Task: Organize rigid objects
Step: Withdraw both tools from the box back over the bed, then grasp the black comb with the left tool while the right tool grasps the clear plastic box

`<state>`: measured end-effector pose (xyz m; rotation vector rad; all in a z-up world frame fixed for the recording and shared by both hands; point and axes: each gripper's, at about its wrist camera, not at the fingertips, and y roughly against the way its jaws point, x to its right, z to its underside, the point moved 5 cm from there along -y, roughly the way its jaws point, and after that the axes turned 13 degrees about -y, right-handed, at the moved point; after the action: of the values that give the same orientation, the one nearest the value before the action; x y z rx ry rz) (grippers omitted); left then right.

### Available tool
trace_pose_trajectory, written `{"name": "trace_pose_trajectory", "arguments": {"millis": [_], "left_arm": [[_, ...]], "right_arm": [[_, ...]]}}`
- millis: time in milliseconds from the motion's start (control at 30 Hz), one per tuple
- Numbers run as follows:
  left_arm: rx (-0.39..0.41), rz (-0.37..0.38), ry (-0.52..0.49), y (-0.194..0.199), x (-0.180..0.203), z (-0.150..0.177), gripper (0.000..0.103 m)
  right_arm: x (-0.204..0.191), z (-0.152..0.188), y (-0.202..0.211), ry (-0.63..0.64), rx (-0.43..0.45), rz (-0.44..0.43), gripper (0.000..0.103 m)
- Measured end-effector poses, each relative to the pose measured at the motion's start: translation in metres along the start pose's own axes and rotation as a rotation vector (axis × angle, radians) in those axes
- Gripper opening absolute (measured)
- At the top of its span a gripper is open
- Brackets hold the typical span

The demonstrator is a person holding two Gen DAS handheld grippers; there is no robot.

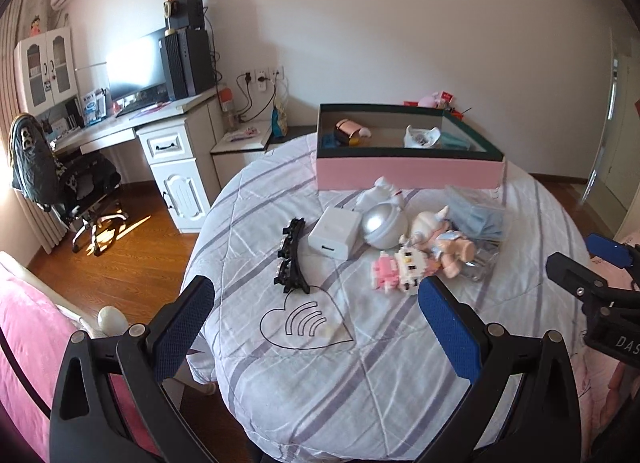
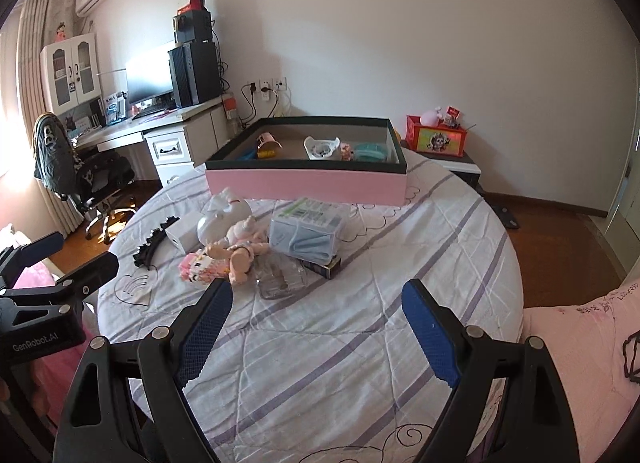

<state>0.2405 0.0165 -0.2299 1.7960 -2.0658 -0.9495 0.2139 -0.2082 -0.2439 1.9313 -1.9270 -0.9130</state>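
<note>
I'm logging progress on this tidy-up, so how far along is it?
Partly done: a few small items already lie inside the pink box. Nothing is in hand; the left hand-held gripper and right hand-held gripper are both open and empty. Left on the quilt: the black hair clip, white charger, silver ball, doll and mask pack.

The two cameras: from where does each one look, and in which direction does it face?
Left wrist: sits on the left gripper, faces down over the bed toward the hair clip and white charger; own open fingers show, the right gripper at the right edge.
Right wrist: sits on the right gripper, faces the mask pack; own open fingers show, the left gripper at the left edge.
Both share the pink box and the toy pile.
</note>
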Motion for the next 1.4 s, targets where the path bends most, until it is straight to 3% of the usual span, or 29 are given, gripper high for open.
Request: {"name": "trace_pose_trajectory", "arguments": {"millis": [267, 367, 467, 600, 633, 700, 800, 833, 867, 1067, 1400], "left_arm": [[-0.104, -0.046, -0.022, -0.067, -0.025, 0.004, 0.103], [-0.135, -0.043, 0.017, -0.085, -0.038, 0.01, 0.103], [-0.16, -0.04, 0.028, -0.1, -0.042, 0.01, 0.093], [-0.168, -0.051, 0.014, -0.113, -0.042, 0.007, 0.093], [-0.16, -0.045, 0.018, -0.115, -0.041, 0.006, 0.09], [-0.14, -0.015, 0.021, -0.117, -0.037, 0.003, 0.072], [-0.106, 0.02, -0.003, -0.118, -0.028, -0.002, 0.04], [-0.096, 0.029, -0.007, -0.117, -0.026, -0.003, 0.024], [-0.094, 0.028, -0.005, -0.116, -0.024, -0.004, 0.019], [-0.064, 0.037, -0.006, -0.104, -0.02, -0.012, 0.02], [-0.053, 0.037, -0.01, -0.095, -0.019, -0.018, 0.02]], "right_arm": [[0.019, -0.004, -0.041, -0.03, -0.062, 0.047, 0.088], [0.024, -0.006, -0.051, -0.037, -0.073, 0.058, 0.088], [0.029, -0.01, -0.062, -0.039, -0.083, 0.077, 0.088], [0.036, -0.016, -0.077, -0.048, -0.101, 0.1, 0.088], [0.036, -0.017, -0.08, -0.052, -0.108, 0.093, 0.088], [0.032, -0.02, -0.083, -0.055, -0.117, 0.068, 0.088], [0.025, -0.028, -0.081, -0.074, -0.106, 0.023, 0.088], [0.022, -0.031, -0.08, -0.08, -0.1, 0.011, 0.088], [0.018, -0.033, -0.08, -0.088, -0.097, -0.003, 0.088], [-0.005, -0.043, -0.105, -0.128, -0.137, -0.054, 0.088], [-0.004, -0.046, -0.158, -0.268, -0.24, -0.001, 0.088]]}}
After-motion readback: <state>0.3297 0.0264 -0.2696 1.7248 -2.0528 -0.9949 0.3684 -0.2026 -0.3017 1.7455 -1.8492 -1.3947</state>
